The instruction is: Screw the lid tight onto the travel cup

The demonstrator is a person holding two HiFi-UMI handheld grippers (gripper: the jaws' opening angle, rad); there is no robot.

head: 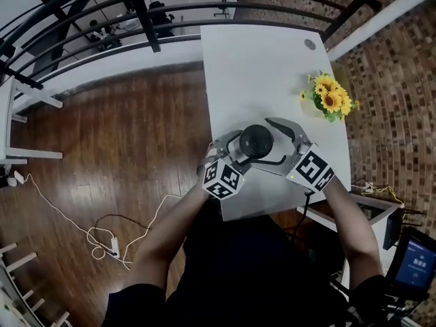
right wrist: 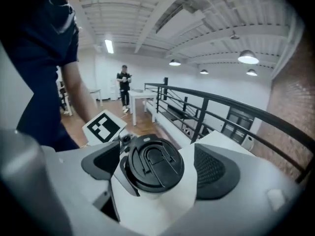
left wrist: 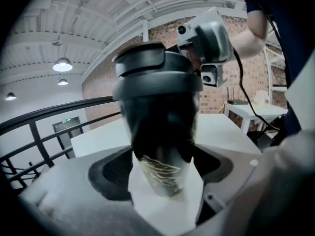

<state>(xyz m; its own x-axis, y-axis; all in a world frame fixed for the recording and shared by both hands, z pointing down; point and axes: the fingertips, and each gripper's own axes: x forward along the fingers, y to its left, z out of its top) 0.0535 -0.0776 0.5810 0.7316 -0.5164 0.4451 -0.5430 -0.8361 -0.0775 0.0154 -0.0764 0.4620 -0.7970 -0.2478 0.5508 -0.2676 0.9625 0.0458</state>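
Note:
The travel cup (head: 255, 142) stands near the front edge of the white table (head: 259, 67), with its black lid (right wrist: 152, 162) on top. My left gripper (head: 235, 157) reaches in from the left. In the left gripper view the dark-sleeved cup (left wrist: 158, 132) fills the gap between the jaws, and both pads lie against its sides. My right gripper (head: 278, 144) comes from the right at lid height. Its left pad (right wrist: 101, 161) is at the lid's edge. A strip of table shows between the lid and the right pad (right wrist: 216, 168).
A small pot of yellow sunflowers (head: 329, 98) stands at the table's right edge, beyond the cup. A black railing (head: 102, 19) runs behind the table. Wooden floor with a white cable (head: 102, 237) lies to the left. A person (right wrist: 124, 85) stands far off.

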